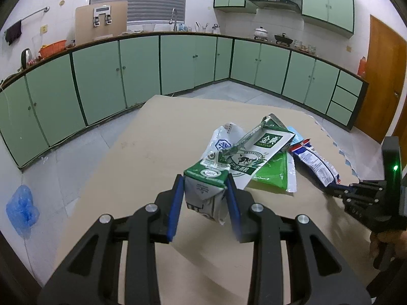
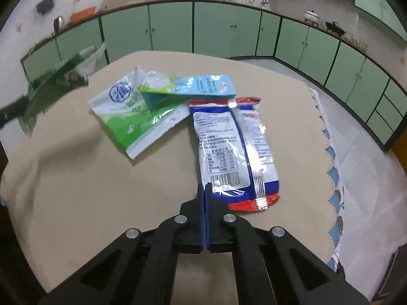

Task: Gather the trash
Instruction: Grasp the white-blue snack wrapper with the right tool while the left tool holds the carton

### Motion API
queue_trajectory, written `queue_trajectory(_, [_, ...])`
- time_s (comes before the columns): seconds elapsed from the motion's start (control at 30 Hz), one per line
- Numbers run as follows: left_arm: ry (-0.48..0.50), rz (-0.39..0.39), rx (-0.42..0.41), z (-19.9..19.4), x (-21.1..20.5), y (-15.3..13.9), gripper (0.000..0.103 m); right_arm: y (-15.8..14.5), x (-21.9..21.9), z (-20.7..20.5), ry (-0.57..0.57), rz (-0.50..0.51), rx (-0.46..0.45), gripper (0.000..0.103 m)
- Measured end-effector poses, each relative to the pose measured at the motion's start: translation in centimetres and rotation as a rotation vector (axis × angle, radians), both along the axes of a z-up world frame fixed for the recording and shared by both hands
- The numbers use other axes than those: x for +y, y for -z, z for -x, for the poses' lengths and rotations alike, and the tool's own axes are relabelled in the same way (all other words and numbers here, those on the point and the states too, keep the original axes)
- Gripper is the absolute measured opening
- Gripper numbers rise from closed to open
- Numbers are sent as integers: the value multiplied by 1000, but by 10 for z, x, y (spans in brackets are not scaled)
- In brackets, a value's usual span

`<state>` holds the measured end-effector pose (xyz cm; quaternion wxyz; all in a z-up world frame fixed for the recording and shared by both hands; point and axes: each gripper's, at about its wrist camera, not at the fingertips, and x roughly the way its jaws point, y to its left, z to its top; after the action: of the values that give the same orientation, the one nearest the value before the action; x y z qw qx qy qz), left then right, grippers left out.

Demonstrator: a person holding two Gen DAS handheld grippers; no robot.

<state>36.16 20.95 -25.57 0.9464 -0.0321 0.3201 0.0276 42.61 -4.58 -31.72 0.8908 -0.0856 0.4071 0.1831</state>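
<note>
Carton print: I read "金典" on the green milk carton (image 1: 216,178); its long axis runs away from my left claw (image 1: 204,185), which is clamped on it.
Right claw (image 2: 206,190): pinched together on the near corner of the blue-red snack wrapper (image 2: 234,147), which runs lengthwise straight ahead.

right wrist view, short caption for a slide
Right claw shut on the edge of a red-and-blue snack wrapper on the beige tabletop.

My right gripper (image 2: 206,190) is closed at the near corner of the blue-and-white snack wrapper (image 2: 234,147) on the tan table (image 2: 101,190). To its far left lie a green pouch (image 2: 132,111) and a light-blue carton (image 2: 193,89).
</note>
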Motion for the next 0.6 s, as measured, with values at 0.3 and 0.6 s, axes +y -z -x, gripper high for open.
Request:
queue_trajectory(0.3, [26, -8, -15, 9, -13, -14, 31, -36, -22, 22, 9, -70, -27, 0])
queue_trajectory(0.6, [61, -29, -34, 23, -28, -31, 31, -60, -38, 46, 20, -103, -51, 0])
